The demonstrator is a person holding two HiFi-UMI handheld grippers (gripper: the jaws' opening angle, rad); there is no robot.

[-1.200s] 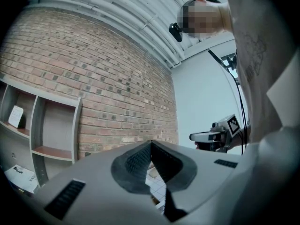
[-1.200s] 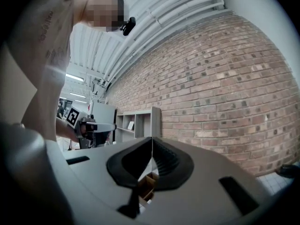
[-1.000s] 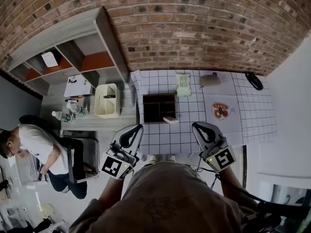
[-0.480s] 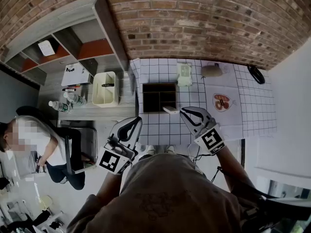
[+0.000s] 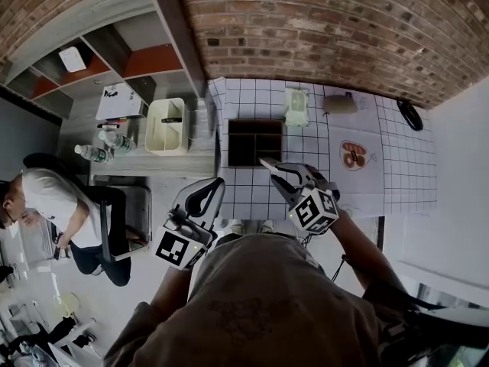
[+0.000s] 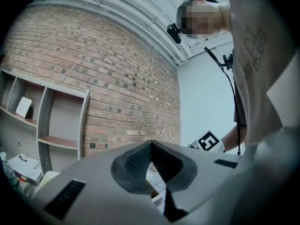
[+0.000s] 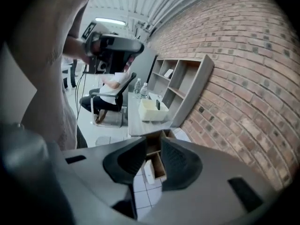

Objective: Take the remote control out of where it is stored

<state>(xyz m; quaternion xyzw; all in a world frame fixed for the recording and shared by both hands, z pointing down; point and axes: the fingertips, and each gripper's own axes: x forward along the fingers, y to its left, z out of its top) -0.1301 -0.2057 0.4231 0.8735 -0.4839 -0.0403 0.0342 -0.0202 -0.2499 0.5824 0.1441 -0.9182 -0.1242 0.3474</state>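
Observation:
A dark wooden compartment box [image 5: 253, 141] stands on the white gridded table [image 5: 359, 186]. A small white remote control [image 7: 149, 171] lies flat on the cloth against the box's near side. My right gripper [image 5: 276, 171] reaches over the table with its tips just at the remote. In the right gripper view its jaws are opening; only the remote and box [image 7: 160, 166] show through the gap beyond them, and nothing sits between the pads of this gripper [image 7: 153, 144]. My left gripper [image 5: 208, 196] hangs off the table's near left edge. Seen from its own camera, the left gripper [image 6: 151, 146] is shut and empty.
A cream bin [image 5: 166, 126] and water bottles [image 5: 95, 153] sit on a grey side table left of the box, with a shelf unit [image 5: 99, 44] behind. A green-white item [image 5: 296, 107], a plate [image 5: 352, 155] and a black object [image 5: 410, 115] lie further right. A person [image 5: 46, 205] sits at far left.
My right gripper has swung forward and left from the table's near edge to the remote by the box, and its jaws have parted. The left gripper has barely moved.

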